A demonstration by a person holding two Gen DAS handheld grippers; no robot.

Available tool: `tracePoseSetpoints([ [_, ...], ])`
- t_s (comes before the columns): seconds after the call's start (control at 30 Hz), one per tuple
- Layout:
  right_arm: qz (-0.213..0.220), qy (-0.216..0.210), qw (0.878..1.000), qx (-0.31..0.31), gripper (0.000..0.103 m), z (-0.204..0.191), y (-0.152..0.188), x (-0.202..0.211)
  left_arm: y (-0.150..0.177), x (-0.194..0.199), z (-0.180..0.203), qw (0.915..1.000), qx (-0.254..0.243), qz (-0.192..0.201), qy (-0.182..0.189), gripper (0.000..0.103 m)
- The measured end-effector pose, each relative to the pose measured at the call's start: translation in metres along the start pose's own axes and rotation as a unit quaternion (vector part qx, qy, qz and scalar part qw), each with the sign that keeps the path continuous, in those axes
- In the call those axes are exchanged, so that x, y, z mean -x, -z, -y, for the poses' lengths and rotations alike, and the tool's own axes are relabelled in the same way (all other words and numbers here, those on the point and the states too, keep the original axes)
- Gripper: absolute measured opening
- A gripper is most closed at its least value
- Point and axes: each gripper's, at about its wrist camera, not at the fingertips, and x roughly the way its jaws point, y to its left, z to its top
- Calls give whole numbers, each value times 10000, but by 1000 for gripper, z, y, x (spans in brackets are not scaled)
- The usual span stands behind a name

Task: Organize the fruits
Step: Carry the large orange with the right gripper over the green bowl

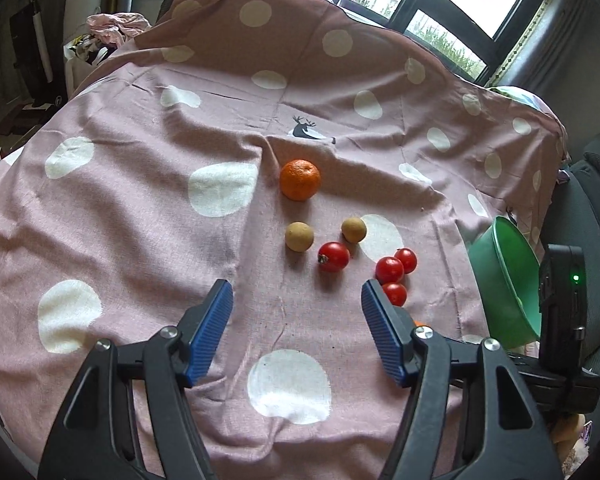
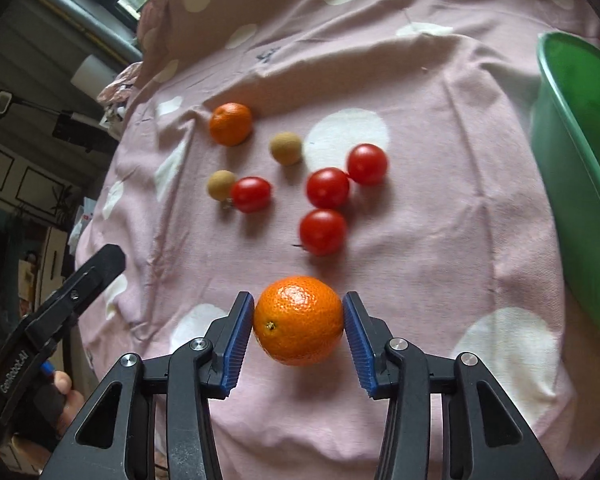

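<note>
Right tool [image 2: 299, 320] pinching an orange [image 2: 299, 319]; left tool [image 1: 297, 300] spread, nothing between.

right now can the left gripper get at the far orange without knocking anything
Probably yes: the left gripper is open and empty, and the far orange sits ahead, though two brown fruits and a tomato crowd the straight path.

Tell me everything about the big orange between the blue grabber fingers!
The orange is round, bright and shiny, with bumpy, dimpled peel and a small dark stem dot on its lower left. It sits between the two ribbed blue pads of the right gripper, which press against its left and right sides. A shadow lies beneath it on the pink dotted cloth; whether it rests there or is lifted is unclear. No other fruit touches it.
</note>
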Motion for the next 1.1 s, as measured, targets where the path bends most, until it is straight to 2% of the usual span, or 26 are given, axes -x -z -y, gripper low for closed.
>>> tracePoseSetpoints([
  [0.1,-24,-174,9995,-248,47,15,-3,-1,4,-4,10,9998,-147,-28,143,59],
  [0.2,-48,-342,9989,-323,48,20,-6,-1,8,-11,19,9994,-294,-129,103,54],
  [0.37,78,-344,9982,-478,53,28,-8,8,15,-17,31,9974,-533,-332,361,52],
  [0.57,380,-299,9973,-544,53,33,-11,21,29,-31,54,9912,-886,-704,682,52],
  [0.7,239,-663,9955,-630,53,33,-11,19,39,-42,70,9840,-1143,-982,953,52],
  [0.77,219,-704,9955,-590,53,31,-10,18,44,-49,75,9818,-1190,-1112,973,52],
  [0.87,153,-562,9968,-543,46,27,-8,12,49,-58,78,9792,-1222,-1289,979,52],
  [0.97,72,-584,9970,-507,45,25,-7,6,52,-66,82,9774,-1272,-1388,959,51],
  [1.1,26,-591,9971,-478,45,24,-6,4,53,-73,80,9780,-1221,-1443,886,43],
])
